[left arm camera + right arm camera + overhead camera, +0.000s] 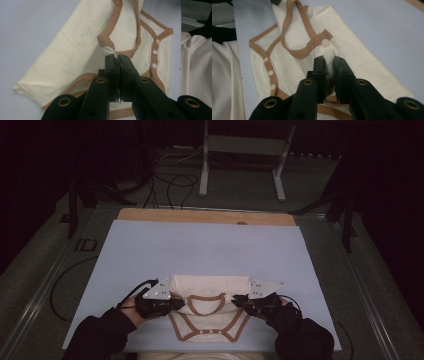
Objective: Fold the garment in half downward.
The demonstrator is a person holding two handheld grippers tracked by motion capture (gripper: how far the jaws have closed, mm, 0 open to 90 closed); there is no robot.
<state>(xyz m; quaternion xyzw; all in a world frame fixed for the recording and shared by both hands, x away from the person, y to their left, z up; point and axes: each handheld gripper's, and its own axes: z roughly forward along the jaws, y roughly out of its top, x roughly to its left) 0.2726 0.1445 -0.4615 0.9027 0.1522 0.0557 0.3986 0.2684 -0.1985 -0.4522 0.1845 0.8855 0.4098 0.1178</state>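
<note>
one garment [210,292], two grippers, one table [150,245]

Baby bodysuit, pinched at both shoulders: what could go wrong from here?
1. The left gripper holds only a sliver of the cream bodysuit by the brown neckline trim; it might slip free.
2. The right gripper bites a thicker bunch beside a snap button, so a pull could skew the fold.

Soft matt cream cloth bodysuit [210,292]; brown ribbed trim [110,35]; smooth matt table cover [200,245].
</note>
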